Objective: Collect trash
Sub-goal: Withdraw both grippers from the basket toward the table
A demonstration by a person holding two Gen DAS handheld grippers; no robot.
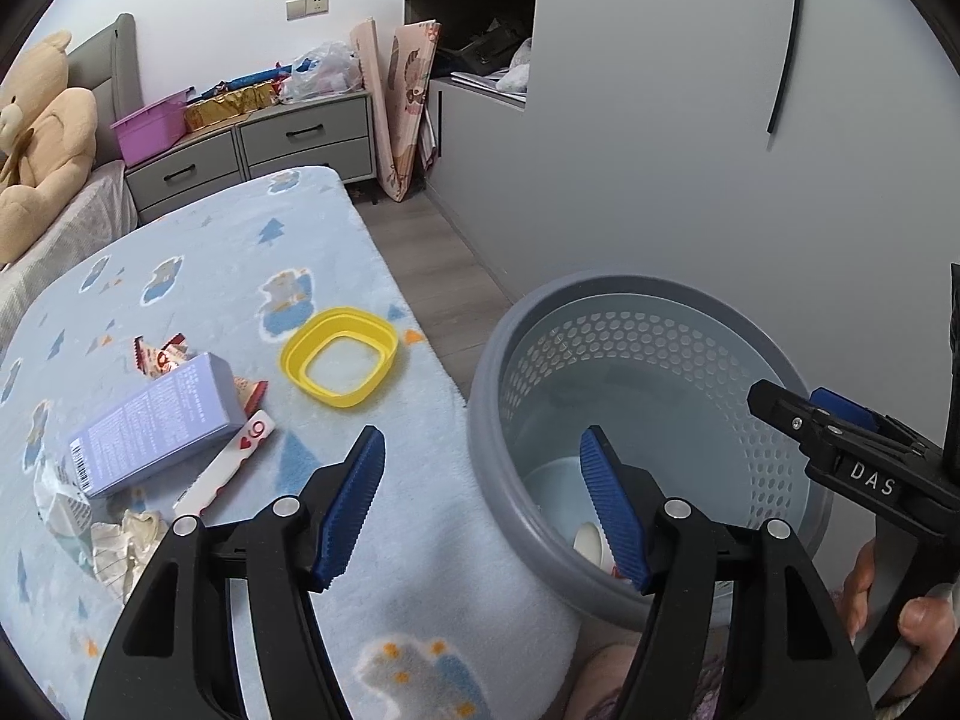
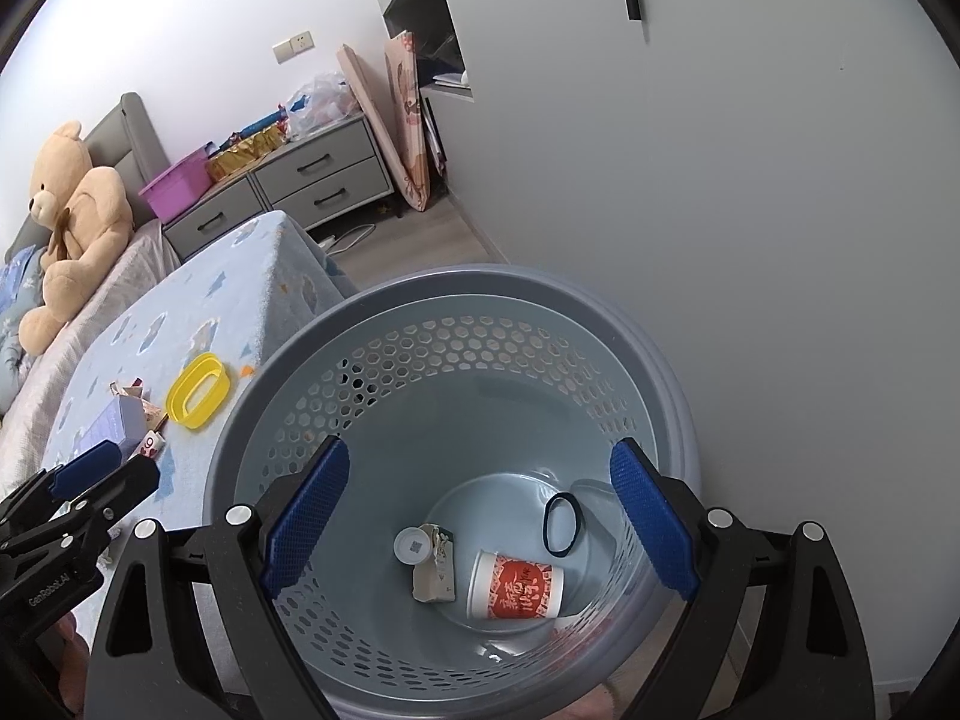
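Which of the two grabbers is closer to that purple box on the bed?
Left. The left gripper hangs over the bed edge just beside the purple box; the right gripper is open over the grey bin, farther off.

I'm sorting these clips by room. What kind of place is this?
Most likely a bedroom: a bed with a padded headboard, a teddy bear sitting on it, and grey drawer units alongside.

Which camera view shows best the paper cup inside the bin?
The right wrist view. It looks straight down into the bin, so the whole cup shows, lying on its side on the bottom with its red print visible. The left wrist view shows only a small white piece of the cup, beside a finger.
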